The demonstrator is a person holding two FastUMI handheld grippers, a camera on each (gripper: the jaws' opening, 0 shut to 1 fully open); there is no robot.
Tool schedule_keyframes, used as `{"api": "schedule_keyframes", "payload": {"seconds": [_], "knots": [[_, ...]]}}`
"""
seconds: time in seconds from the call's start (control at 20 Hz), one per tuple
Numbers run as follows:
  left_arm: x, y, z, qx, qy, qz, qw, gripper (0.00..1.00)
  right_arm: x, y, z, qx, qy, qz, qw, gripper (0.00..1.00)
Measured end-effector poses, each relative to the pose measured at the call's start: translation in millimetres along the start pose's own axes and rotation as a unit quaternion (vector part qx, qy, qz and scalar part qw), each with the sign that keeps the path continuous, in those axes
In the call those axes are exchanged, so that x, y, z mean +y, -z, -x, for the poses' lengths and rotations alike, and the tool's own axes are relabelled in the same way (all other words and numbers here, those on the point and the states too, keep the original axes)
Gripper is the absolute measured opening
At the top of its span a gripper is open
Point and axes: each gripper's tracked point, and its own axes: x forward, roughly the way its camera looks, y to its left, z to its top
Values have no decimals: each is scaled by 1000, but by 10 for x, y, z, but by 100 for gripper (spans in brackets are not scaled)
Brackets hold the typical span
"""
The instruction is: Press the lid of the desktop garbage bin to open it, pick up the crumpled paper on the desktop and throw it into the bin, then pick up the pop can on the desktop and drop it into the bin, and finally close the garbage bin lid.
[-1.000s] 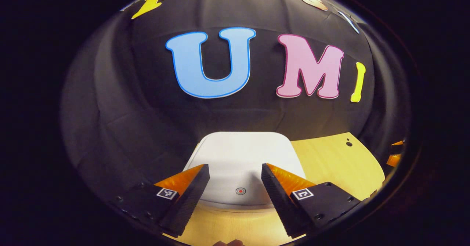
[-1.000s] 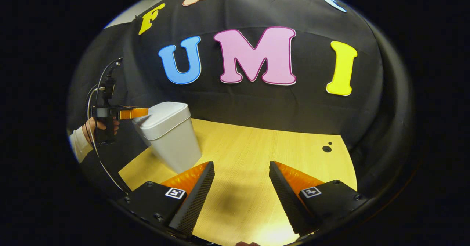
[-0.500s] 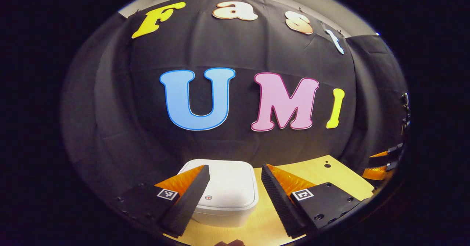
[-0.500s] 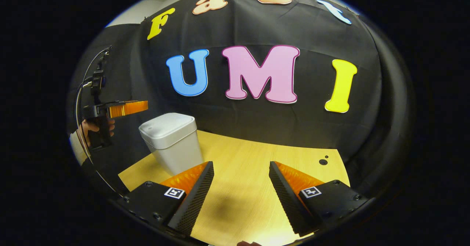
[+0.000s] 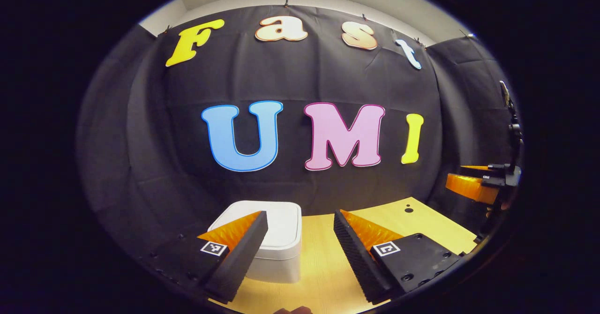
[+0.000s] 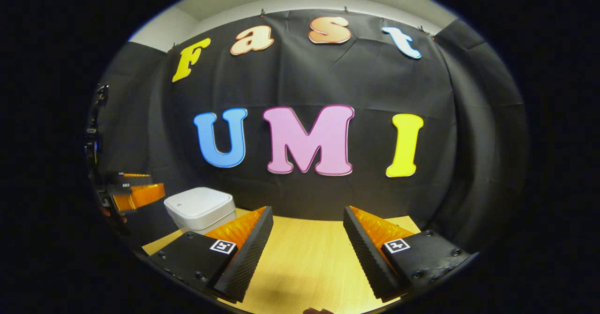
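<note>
Garbage bin (image 5: 276, 243) is seen standing on the wooden tabletop (image 5: 323, 276), lid (image 6: 199, 204) down flat. Left tool (image 5: 300, 232) is held raised and back from the bin, fingers apart, nothing between them. Right tool (image 6: 307, 229) is held well to the side over bare wood, fingers likewise apart and empty. No crumpled paper or pop can is found on the visible tabletop. The task is judged at its close: both items presumably binned, lid shut, nothing left.
</note>
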Motion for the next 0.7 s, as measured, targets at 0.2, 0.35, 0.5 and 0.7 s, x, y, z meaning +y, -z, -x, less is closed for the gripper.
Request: {"api": "schedule_keyframes", "payload": {"seconds": [0.2, 0.35, 0.5, 0.7], "knots": [[-23, -195, -13, -17, 1, -2, 1000, 100, -129, -142, -43, -27, 29, -20, 999, 98], [19, -264, -23, -23, -5, 2, 1000, 97, -174, -192, -49, -37, 38, -19, 998, 98], [34, -275, -52, -25, -8, 6, 1000, 97, -190, -240, -55, -41, 41, -17, 998, 98], [64, -298, -53, -29, -11, 19, 999, 97, -234, -272, -47, -44, 43, -10, 998, 98]]}}
